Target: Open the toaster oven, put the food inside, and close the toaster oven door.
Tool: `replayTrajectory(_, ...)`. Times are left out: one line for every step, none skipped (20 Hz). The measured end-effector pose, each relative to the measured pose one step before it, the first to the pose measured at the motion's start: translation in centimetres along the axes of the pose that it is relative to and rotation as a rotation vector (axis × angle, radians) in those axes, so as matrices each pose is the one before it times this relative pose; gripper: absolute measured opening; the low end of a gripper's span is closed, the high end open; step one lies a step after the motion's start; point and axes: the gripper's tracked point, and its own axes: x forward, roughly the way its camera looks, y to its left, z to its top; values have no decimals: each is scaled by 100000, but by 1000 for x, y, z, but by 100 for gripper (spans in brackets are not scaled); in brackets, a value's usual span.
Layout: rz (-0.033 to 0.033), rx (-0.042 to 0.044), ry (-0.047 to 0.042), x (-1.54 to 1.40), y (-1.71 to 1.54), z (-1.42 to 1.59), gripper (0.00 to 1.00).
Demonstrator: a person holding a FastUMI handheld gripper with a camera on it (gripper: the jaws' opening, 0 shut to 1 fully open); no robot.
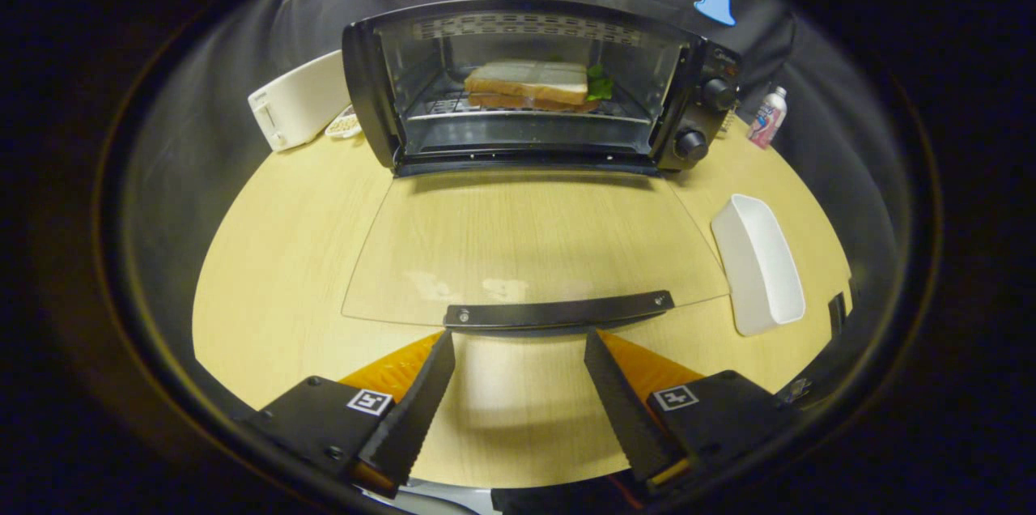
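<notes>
Gripper is sitting low over the table, fingers spread wide, pinching nothing. Fingertips are pointing straight at the door handle, which is lying just ahead of them, nearly touching; can't tell whether there's contact yet.

Key relation: the handle's long axis is running crosswise to the fingers, side to side, and its middle is lining up with the gap between them, a bit toward the right finger. The handle is wider than the gap, so the fingers aren't going to straddle it endwise; my read is the next move is getting under or around the bar and lifting it up and forward toward the oven.

The glass door is lying fully open, flat out over the table, hinged at the oven's bottom front edge. It's clear, wood grain showing through, a few smudgy reflections near the handle.

Beyond the door, the sandwich is already sitting on the rack inside the oven, roughly centred, bread slices stacked, a bit of green leaf sticking out on its right side. So food is in; closing is what's left, judging by the layout.

Off to the right of the door a white tray is sitting on the table, close to the door's edge but apart from it. Risk: the handle slipping off the fingertips as the door is swinging up
</notes>
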Motion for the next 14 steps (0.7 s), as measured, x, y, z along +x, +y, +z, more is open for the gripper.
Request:
replayTrajectory(-31,-1724,-405,-40,86,230,100)
replayTrajectory(-240,-1674,489,-42,-10,121,100)
replayTrajectory(160,-543,615,-129,-126,16,100)
replayTrajectory(384,148,37,-45,31,138,100)
replayTrajectory(517,912,-513,-191,-60,246,100)
replayTrajectory(348,1705,-1092,-402,-75,421,100)
replayTrajectory(365,2279,-1322,-474,-38,446,100)
replayTrajectory(40,1301,-1150,-464,-47,543,100)
replayTrajectory(-305,-96,-1409,-389,30,639,100)
replayTrajectory(-536,-755,-1211,-371,-86,634,100)
replayTrajectory(-650,-835,-926,-350,11,514,100)
replayTrajectory(-362,-491,-540,-393,16,521,100)
replayTrajectory(-133,38,-1111,-316,-54,576,100)
replayTrajectory(-83,481,-1510,-216,-51,478,100)
